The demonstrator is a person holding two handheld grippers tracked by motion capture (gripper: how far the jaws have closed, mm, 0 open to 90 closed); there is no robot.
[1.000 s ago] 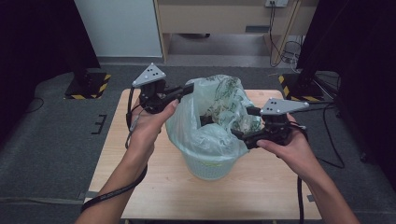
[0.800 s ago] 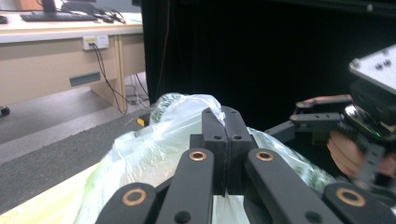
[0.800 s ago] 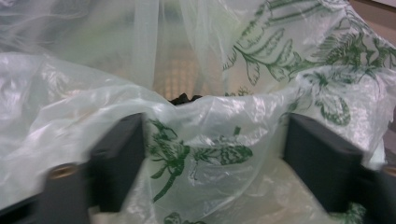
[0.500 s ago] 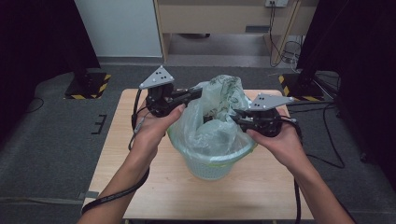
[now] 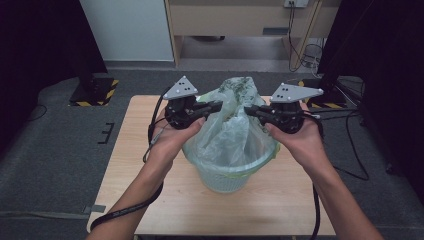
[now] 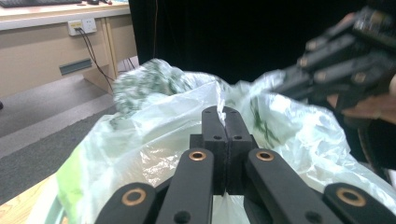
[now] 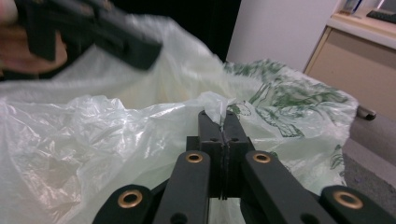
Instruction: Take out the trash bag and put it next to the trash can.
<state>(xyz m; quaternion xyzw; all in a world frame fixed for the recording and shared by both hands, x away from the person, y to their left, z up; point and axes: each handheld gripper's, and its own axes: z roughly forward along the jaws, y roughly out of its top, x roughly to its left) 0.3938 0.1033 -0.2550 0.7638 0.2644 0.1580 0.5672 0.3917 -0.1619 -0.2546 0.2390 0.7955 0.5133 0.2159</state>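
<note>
High view: pale green plastic bag [image 5: 227,132] lining a light mesh bin [image 5: 227,175] near the middle of the wooden surface [image 5: 125,165], upper part of the bag pulled up loose above the rim, printed green pattern at its top. Left gripper [image 5: 216,105] at the bag's left upper edge, right gripper [image 5: 248,109] at its right upper edge, both pointing inward toward each other, well above the surface. A hand behind each, forearms coming in from the bottom. Grey three-cornered plate on top of each gripper. Black cable trailing from each down along the arm. Dark carpet floor [image 5: 55,150] around the surface, a wooden desk [image 5: 235,20] beyond.

Left gripper view: jaws pressed together, a thin fold of the bag [image 6: 140,140] pinched between the tips of the left gripper [image 6: 225,113]. Film spreading out left and right, patterned bunch to the upper left. Right gripper [image 6: 336,65] blurred at the upper right, near the bag's far edge.

Right gripper view: jaws having just been closing, now shut tight on a small peak of bag [image 7: 93,140] film at the tips of the right gripper [image 7: 224,116]. Green print on the film to the right. Left gripper [image 7: 93,32] blurred at the upper left, just above the bag's edge.
</note>
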